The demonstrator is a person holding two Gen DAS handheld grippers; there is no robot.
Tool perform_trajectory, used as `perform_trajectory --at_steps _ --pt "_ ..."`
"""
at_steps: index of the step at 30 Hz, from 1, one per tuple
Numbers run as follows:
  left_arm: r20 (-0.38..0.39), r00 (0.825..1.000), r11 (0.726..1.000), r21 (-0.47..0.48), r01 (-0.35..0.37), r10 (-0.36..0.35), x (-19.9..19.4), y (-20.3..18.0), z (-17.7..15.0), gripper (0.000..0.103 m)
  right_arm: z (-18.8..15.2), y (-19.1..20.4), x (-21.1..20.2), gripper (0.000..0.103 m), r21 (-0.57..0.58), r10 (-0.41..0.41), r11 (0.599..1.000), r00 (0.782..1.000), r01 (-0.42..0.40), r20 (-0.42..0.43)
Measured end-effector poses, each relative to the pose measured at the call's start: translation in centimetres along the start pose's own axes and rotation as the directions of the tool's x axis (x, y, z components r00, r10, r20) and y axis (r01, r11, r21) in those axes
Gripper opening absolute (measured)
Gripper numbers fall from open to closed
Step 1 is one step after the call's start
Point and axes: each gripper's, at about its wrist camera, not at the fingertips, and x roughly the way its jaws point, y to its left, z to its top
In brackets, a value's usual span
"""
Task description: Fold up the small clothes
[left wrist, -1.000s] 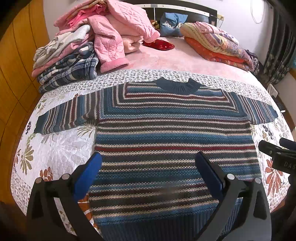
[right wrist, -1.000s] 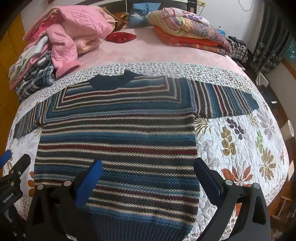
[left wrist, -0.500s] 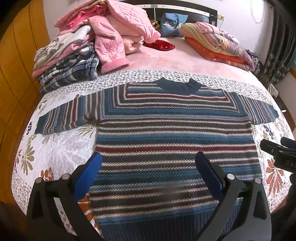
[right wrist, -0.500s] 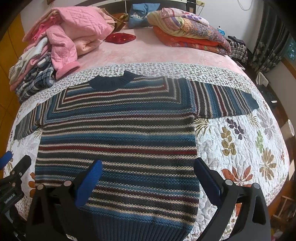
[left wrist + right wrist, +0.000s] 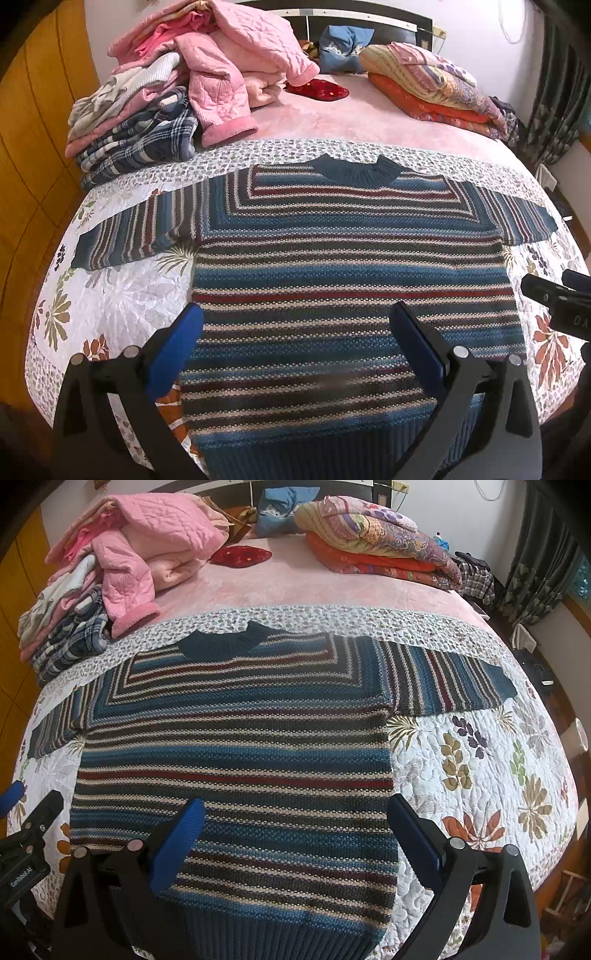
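Sweater: the striped sweater (image 5: 351,280) lies flat and face up across the middle of the frame, collar toward the top, both short sleeves spread out to the sides, ribbed hem at the bottom edge.
Quilt: the sweater rests on a white quilt (image 5: 122,295) with leaf prints, which shows at lower left and lower right.
Left gripper: the left gripper (image 5: 295,347) sits at the bottom of the left wrist view, jaws spread wide, holding nothing, over the lower part of the sweater; whether it touches the knit cannot be told.
Right gripper: the right gripper (image 5: 295,830) sits at the bottom of the right wrist view, jaws equally wide apart and empty, over the sweater's lower right part.
Clothes pile: a pile of clothes (image 5: 177,96), pink on top and plaid beneath, fills the upper left.
Folded blankets: a stack of folded blankets (image 5: 432,92) lies at the upper right on the pink blanket (image 5: 351,118).
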Motion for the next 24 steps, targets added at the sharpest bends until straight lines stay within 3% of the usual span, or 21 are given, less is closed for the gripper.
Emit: perform_trajectory --at_steps 15,24 --pt "0.0 1.0 1.0 0.013 -0.006 0.006 0.0 0.5 0.2 0.1 0.4 -0.9 0.1 0.099 0.006 0.01 1.0 1.0 -0.01 0.009" --pt "-0.04 0.999 1.0 0.01 -0.016 0.017 2.3 0.2 0.2 0.1 6.2 -9.1 1.9 0.099 0.157 -0.005 0.988 1.0 0.005 -0.005"
